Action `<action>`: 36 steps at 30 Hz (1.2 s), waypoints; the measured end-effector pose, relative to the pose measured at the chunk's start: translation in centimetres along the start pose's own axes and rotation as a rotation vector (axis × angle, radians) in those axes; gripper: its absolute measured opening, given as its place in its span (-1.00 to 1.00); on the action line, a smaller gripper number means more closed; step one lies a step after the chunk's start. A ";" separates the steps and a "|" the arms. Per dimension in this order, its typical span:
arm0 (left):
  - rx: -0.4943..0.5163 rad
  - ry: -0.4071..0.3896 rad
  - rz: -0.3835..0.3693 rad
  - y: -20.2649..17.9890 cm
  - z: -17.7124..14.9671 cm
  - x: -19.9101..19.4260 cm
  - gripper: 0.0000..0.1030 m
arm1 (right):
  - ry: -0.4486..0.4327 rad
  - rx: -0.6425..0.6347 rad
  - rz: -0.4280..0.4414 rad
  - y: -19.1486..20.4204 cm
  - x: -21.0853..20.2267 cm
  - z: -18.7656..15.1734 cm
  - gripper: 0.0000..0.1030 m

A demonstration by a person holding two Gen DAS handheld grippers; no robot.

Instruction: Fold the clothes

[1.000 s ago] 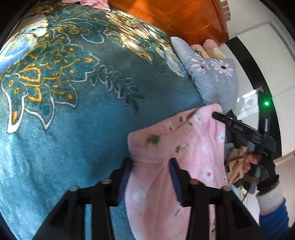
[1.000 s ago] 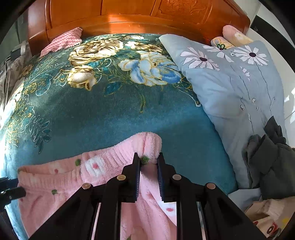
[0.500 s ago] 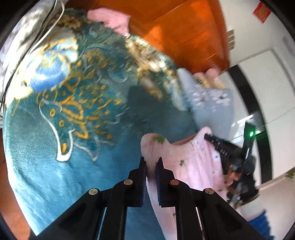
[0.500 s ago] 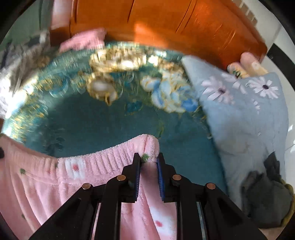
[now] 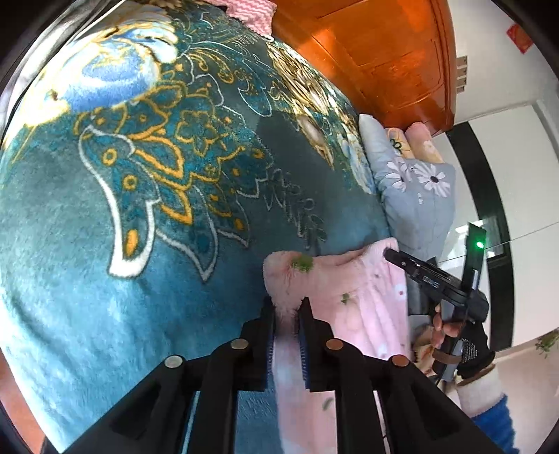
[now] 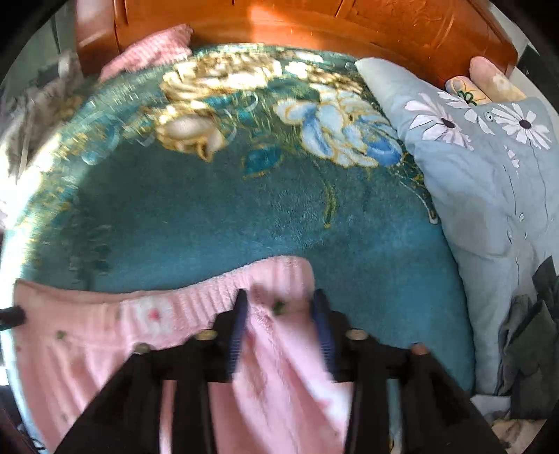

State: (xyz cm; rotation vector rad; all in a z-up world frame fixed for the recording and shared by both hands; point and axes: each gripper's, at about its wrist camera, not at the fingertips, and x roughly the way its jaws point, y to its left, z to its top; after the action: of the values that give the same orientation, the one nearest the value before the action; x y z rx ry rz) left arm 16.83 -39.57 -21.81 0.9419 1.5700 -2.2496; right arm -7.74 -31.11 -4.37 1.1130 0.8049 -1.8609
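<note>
A pink fleece garment [image 5: 349, 307] with a ribbed band [image 6: 195, 297] lies on the teal flowered blanket [image 5: 174, 244] at its near edge. My left gripper [image 5: 287, 314] pinches the garment's left corner; the cloth fills the narrow gap between the pads, and the jaws are starting to open. My right gripper [image 6: 281, 307] sits over the right corner. Its jaws are opening wide, and the cloth lies loose between them without touching the pads. The left wrist view also shows the right gripper [image 5: 391, 255] held in a gloved hand [image 5: 464, 342].
A grey-blue quilt with daisies [image 6: 489, 174] lies along the blanket's right side. Dark clothes [image 6: 527, 349] are heaped near it. An orange wooden headboard [image 6: 314, 24] closes off the far end, with a pink knitted piece [image 6: 150, 52] lying against it.
The left jaws went from wide around the cloth to pinched on its corner, and that hand shifted sideways. The right jaws, pinched on the other corner, have spread apart.
</note>
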 end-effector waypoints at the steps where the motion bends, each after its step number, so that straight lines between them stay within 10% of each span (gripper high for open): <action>1: -0.005 -0.005 0.003 -0.1 -0.2 -0.5 -0.55 | -0.018 0.015 0.019 -0.3 -1.3 -0.3 -0.08; 8: -0.016 -0.011 -0.034 -0.6 -3.8 -3.7 -0.34 | -0.120 0.140 0.076 -5.4 -11.3 -10.4 0.05; 19: -0.015 0.161 0.013 -1.9 -12.8 -1.7 -0.32 | 0.171 0.500 -0.076 -17.0 -9.2 -31.8 0.06; 27: 0.003 0.153 0.054 -3.2 -13.8 -1.8 -0.32 | 0.162 0.521 -0.028 -17.8 -7.3 -33.2 0.04; 32: -0.003 0.153 0.075 -2.9 -13.9 -1.5 -0.32 | 0.154 0.453 -0.005 -16.1 -7.6 -32.3 -0.80; 36: 0.005 0.164 0.087 -2.8 -14.0 -1.3 -0.32 | 0.155 0.402 -0.100 -16.6 -8.2 -30.7 -0.88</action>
State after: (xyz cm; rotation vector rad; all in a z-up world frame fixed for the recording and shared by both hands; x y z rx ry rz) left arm 21.45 -25.97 -21.92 1.1993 1.5564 -2.1658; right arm -7.83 4.56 -7.63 1.5040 0.5922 -2.0980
